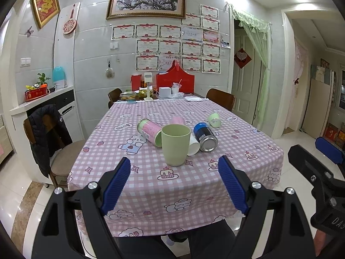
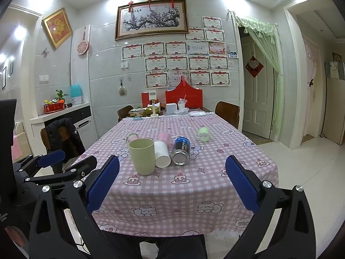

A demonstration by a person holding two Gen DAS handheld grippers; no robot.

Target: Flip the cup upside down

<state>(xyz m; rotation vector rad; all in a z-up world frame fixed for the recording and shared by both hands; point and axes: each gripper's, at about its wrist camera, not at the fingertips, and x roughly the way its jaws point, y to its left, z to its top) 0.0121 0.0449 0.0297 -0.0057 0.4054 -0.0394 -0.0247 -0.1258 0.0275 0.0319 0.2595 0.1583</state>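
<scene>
Standing upright, mouth up: green cup [image 1: 175, 144] on checked tablecloth [image 1: 151, 185], white cup [image 1: 194, 145] lying touching behind it. Left gripper [image 1: 174, 168] and right gripper [image 2: 172, 168] both spread wide, empty, short of cup.

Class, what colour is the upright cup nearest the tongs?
Pale green cup, plain with no pattern; the left wrist view shows it best.
</scene>
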